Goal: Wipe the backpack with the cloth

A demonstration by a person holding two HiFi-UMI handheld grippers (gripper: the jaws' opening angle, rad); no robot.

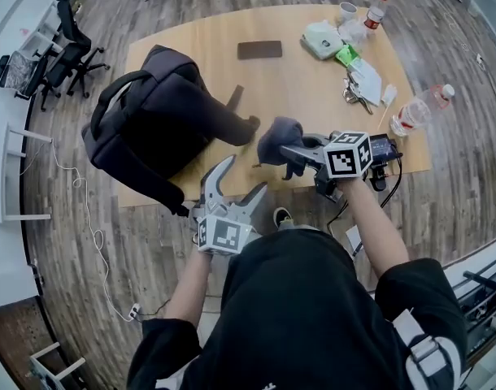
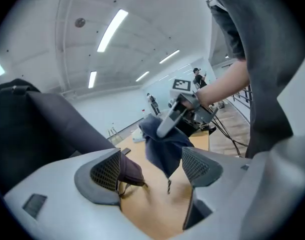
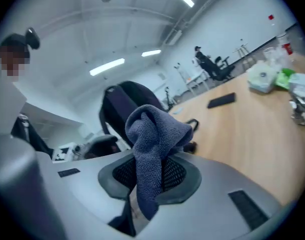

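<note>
While right gripper (image 3: 150,174) pinches bunched, nubby-knit cloth (image 3: 155,129) | left gripper (image 2: 150,166) jaws wide apart | soft dark backpack (image 1: 150,120) slumps

Wooden table (image 1: 297,88), dark flat rectangle (image 1: 259,49), plastic bottle (image 1: 421,109), office chair (image 1: 65,51)

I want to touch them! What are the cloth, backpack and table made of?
The cloth: soft blue-grey knit, probably microfibre; tiny loops show.
The backpack: dark matte fabric, maybe nylon; it sags and folds.
The table: pale wood or wood-look board; smooth, even tan top.
</note>
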